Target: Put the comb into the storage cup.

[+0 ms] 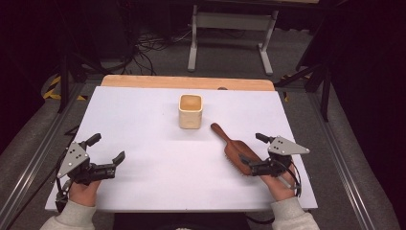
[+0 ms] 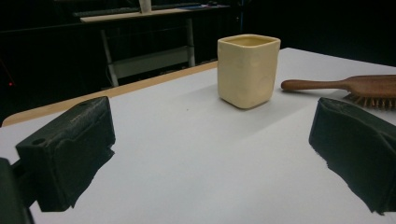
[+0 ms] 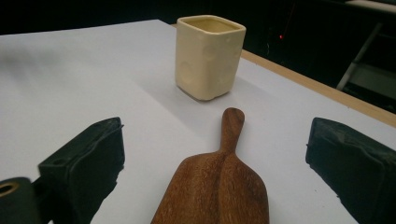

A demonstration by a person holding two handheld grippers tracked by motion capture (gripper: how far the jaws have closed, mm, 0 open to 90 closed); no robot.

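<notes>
A cream square cup (image 1: 190, 111) stands upright at the middle back of the white table (image 1: 153, 182). Just right of it a brown wooden hairbrush (image 1: 234, 147) lies bristles down, its handle pointing at the cup. My right gripper (image 1: 253, 152) is open at the brush's wide end. In the right gripper view the brush (image 3: 219, 182) lies between the black fingers (image 3: 84, 163), which stand apart from it, with the cup (image 3: 208, 56) beyond. My left gripper (image 1: 107, 147) rests open and empty at the front left. The left gripper view looks toward the cup (image 2: 247, 70) and the brush (image 2: 355, 86).
A wooden strip (image 1: 186, 82) runs along the table's far edge. Beyond it, a white metal desk frame (image 1: 230, 28) stands on the floor among dark cables (image 1: 143, 48). Metal rails (image 1: 33, 158) run down both sides of the table.
</notes>
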